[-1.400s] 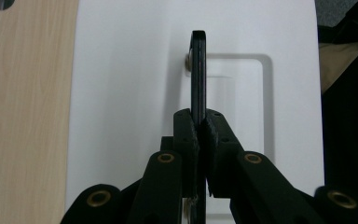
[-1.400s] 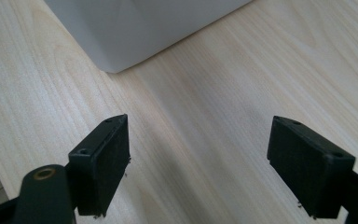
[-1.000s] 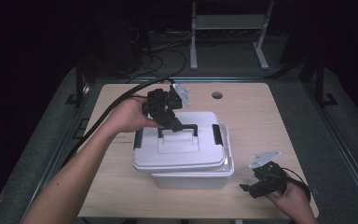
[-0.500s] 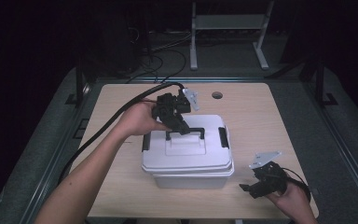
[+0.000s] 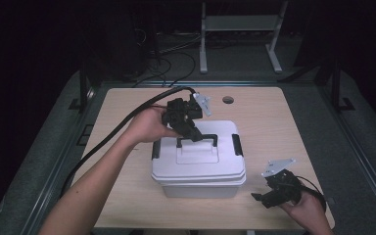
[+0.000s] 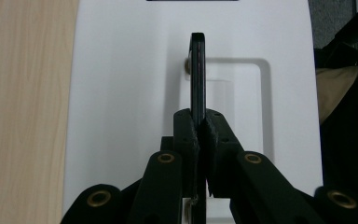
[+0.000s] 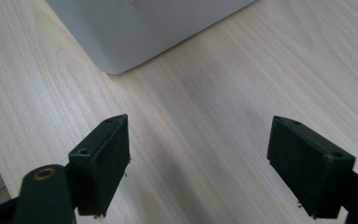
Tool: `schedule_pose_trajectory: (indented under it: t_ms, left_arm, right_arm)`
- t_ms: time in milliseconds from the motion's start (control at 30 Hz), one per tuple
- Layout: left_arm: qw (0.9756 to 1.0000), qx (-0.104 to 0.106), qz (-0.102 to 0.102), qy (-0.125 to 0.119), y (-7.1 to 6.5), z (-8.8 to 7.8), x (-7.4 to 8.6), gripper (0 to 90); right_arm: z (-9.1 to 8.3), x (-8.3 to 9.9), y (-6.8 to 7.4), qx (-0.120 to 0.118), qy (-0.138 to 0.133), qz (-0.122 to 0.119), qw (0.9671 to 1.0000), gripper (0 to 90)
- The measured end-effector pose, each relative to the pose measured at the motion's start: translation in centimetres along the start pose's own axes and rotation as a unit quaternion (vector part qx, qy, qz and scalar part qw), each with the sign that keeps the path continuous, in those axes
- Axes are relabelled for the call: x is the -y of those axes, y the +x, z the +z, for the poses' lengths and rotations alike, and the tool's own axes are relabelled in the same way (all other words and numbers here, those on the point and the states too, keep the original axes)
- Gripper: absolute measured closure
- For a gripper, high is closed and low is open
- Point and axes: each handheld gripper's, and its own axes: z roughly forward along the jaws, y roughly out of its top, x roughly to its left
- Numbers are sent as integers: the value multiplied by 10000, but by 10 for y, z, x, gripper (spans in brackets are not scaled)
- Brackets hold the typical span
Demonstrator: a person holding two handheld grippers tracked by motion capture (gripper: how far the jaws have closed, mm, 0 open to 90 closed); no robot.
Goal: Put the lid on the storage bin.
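One white lidded box (image 5: 199,169) near mid-table (image 5: 127,107), black handle (image 6: 198,70) raised on edge | left gripper (image 5: 192,133) clamped on that handle | right gripper (image 7: 198,170) just beside box's near right corner, jaws spread wide, holding nothing, over bare wood.

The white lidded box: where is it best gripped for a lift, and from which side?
Grip the black handle at mid-span, coming from above. It stands raised over the recess in the lid of the white box, centred between the side latches, so the load should hang level. The left tongs are shut on it there; the right tongs stand open over the table.
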Motion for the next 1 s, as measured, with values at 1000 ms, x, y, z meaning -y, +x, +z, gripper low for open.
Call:
schedule_pose_trajectory:
  t_ms: [1000]
  left_arm:
    - [9996,106,55,274,1,24,-3,728]
  right_arm:
    - [1,1,-1,-11,3,-20,10000,204]
